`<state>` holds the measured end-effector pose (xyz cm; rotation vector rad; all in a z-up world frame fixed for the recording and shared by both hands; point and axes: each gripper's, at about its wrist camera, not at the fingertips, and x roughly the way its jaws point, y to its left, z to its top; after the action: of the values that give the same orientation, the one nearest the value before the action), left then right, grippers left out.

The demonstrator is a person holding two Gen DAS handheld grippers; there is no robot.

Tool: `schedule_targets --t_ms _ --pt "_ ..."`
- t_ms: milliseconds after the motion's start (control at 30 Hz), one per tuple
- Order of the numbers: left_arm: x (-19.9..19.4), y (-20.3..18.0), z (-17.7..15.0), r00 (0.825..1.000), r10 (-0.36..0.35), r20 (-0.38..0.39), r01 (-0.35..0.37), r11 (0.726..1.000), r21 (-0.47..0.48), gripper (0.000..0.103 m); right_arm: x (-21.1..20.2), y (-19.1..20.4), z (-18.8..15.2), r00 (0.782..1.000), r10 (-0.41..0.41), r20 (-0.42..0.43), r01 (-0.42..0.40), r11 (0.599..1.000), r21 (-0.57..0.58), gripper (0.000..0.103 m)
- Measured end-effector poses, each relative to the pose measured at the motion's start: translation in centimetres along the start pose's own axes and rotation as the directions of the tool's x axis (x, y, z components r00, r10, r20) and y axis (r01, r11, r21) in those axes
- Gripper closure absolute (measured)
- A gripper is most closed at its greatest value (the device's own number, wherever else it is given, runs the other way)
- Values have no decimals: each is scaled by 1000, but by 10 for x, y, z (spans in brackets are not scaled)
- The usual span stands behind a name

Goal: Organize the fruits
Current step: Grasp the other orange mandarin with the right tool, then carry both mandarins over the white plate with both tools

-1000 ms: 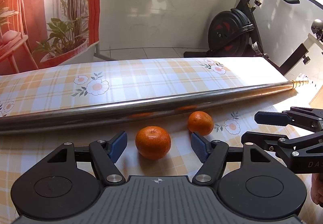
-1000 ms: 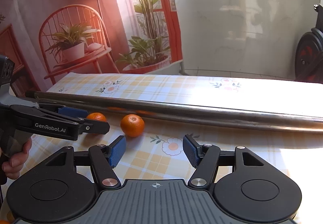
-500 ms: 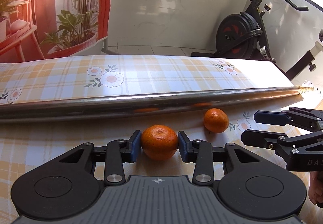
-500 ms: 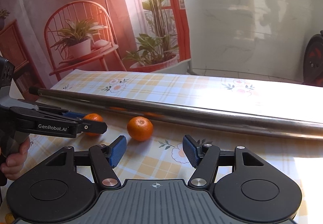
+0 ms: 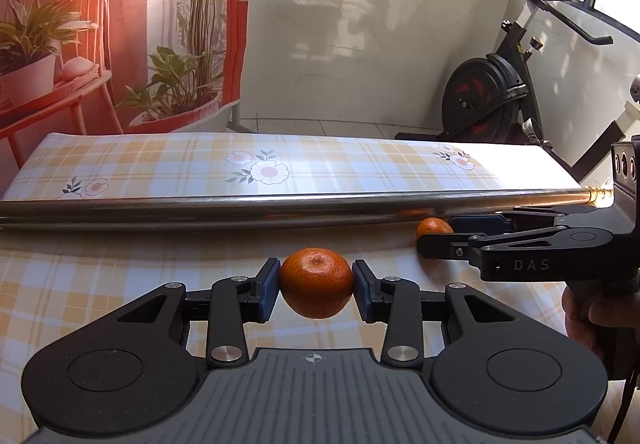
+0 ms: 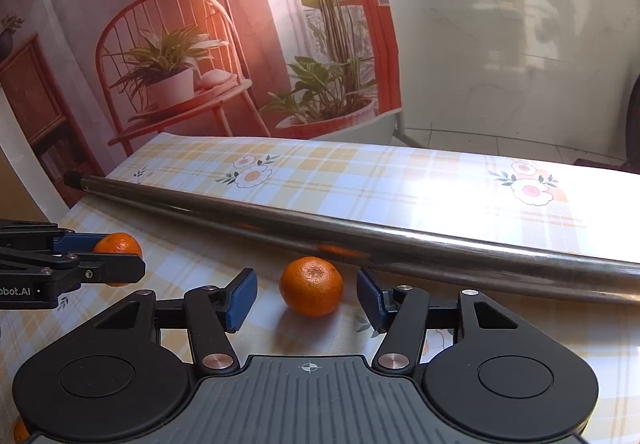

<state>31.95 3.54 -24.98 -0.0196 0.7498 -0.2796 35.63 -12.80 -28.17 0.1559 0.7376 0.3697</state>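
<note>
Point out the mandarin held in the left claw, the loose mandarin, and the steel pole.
held mandarin point(image 5: 316, 282), left wrist view, middle of its peel
loose mandarin point(image 6: 311, 285), right wrist view, middle of its peel
steel pole point(image 5: 280, 206), left wrist view, mid-length of the tube

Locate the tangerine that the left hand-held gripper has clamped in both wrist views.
Left wrist view: the clamped tangerine sits low in the centre, between the blue pads of the left hand-held gripper.
Right wrist view: it shows at the left edge, partly hidden behind the left gripper's black fingers.
Shared landmark: the long metal pole lying across the plaid tablecloth, just beyond both tangerines.
</note>
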Motion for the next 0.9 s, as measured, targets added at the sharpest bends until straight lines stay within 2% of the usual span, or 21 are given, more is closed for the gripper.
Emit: schedule_targets --t_ms 67,167,433,900 --pt "-6 0 -1 1000 1 9 -1 1000 -1 62 3 1 0 1000 4 -9 -4 1000 -1 63" --pt "-15 -2 -5 1000 -4 21 4 1000 4 62 3 2 -1 1000 11 -12 -11 1000 4 70" --pt "-34 -9 -16 999 -17 31 17 1000 23 62 -18 9 -6 999 40 7 -40 999 19 71" --pt "-81 -31 -40 998 -46 32 45 998 42 62 -100 37 -31 993 88 83 -88 996 3 71"
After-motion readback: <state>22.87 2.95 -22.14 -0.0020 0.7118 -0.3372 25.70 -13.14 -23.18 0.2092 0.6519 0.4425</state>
